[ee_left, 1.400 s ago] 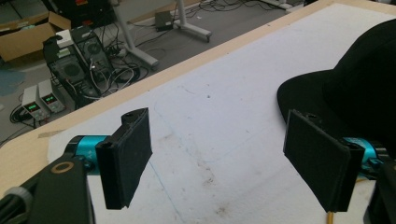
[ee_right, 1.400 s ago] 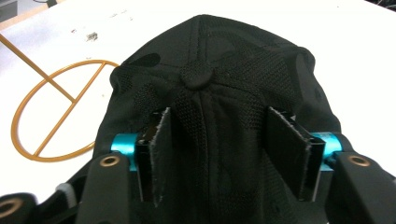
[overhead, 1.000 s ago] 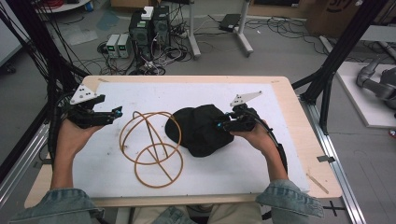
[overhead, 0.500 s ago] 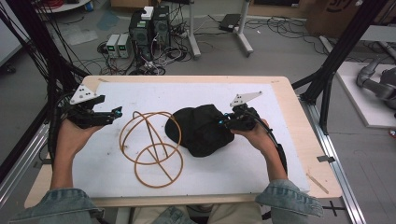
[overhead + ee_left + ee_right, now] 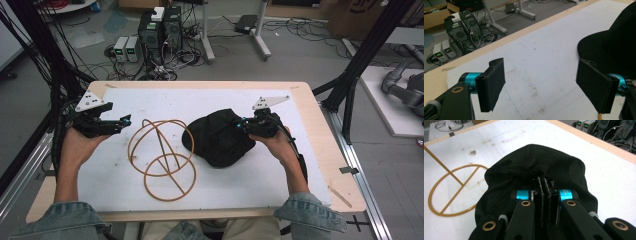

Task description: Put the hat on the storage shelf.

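Your right gripper (image 5: 543, 185) has just closed its jaws tight on a pinch of the black fabric cap (image 5: 220, 137), which lies on the white table (image 5: 300, 170) beside the tan wire stand (image 5: 162, 160); your left gripper (image 5: 540, 86) hovers wide open, empty
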